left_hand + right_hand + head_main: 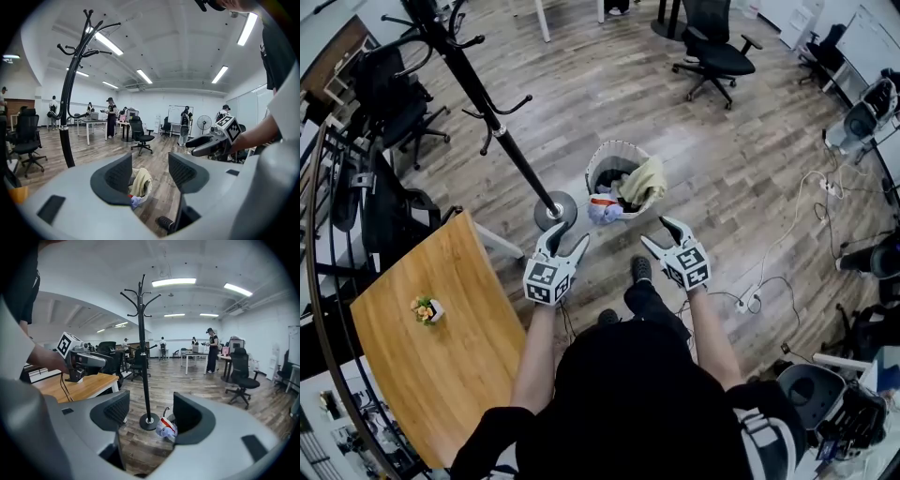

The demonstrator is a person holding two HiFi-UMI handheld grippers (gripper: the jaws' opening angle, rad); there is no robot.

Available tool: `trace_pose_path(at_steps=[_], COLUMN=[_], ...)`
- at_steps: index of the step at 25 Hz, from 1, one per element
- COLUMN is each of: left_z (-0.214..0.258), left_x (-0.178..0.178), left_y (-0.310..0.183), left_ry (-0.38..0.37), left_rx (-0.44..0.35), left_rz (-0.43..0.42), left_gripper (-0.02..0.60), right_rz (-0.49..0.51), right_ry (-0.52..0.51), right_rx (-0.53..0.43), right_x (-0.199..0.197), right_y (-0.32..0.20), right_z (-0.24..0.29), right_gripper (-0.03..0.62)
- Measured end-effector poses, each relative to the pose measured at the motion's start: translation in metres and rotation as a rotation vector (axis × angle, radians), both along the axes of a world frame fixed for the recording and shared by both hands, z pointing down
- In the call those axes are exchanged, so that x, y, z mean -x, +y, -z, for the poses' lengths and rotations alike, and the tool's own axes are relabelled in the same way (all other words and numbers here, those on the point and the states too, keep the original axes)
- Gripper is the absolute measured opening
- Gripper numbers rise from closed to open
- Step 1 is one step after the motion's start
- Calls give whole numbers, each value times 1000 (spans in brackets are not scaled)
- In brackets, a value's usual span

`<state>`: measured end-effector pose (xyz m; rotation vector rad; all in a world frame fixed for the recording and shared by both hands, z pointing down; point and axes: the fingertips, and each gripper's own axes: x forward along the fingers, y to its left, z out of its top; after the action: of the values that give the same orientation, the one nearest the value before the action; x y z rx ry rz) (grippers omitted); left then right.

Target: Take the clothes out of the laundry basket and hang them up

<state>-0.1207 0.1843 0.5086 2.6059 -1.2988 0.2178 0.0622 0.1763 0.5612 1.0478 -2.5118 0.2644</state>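
Woven white laundry basket on plank floor beside round coat-stand base, heaped with crumpled clothes, cream cloth draped over rim; left tongs and right tongs spread wide, empty.

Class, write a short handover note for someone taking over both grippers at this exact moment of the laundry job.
Left gripper: open, empty.
Right gripper: open, empty.
Both hover short of the laundry basket, pointing toward it.
Clothes: those in view are in the basket; a yellowish garment on top, a pale blue one spilling over the near rim.
Coat stand: beside the basket, hooks bare.
Done: nothing hung yet.
Left: pick out each garment and hang it on the stand.
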Motion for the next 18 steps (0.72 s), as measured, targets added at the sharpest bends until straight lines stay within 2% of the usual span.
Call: trace_pose_path(at_steps=[3,13,18], left_z=[-4,-23,-25], left_x=[-1,-8,-15], left_y=[-5,-41,-69], left_ry=[0,11,-8], left_rx=[11,75,96], left_rz=[4,19,34], left_gripper=[247,245,245], right_rz=[9,16,20], right_ry=[2,-14,-29], right_rx=[14,61,92], right_x=[-1,-8,-18], right_y=[-5,-45,-76], right_z=[-7,-29,-39], right_gripper=[318,316,306])
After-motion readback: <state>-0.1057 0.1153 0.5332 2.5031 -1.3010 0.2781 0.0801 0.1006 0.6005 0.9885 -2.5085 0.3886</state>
